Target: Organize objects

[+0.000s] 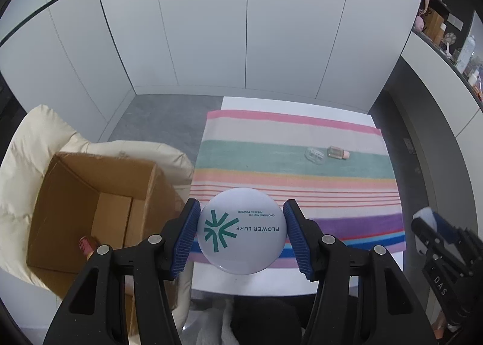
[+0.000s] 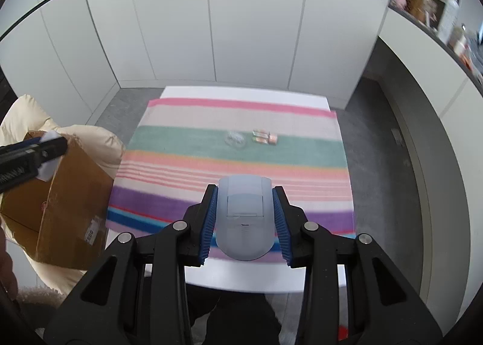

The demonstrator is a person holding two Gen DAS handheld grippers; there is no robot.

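My left gripper (image 1: pixel 241 230) pinches a round white powder compact (image 1: pixel 241 230) over the near edge of the striped cloth (image 1: pixel 271 134). My right gripper (image 2: pixel 246 218) clamps a pale grey case (image 2: pixel 244 221). Cardboard box (image 1: pixel 90 194) at 9 o'clock; small bottle (image 1: pixel 338 152) at 1 o'clock.

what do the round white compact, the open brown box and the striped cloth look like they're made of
Round white powder compact: looks like hard plastic with a smooth semi-gloss lid; print sits crisp on it and light glares softly off it.
Open brown box: corrugated cardboard, matte, with creased flaps.
Striped cloth: woven fabric, probably a towel; soft, dull, slightly fuzzy surface.
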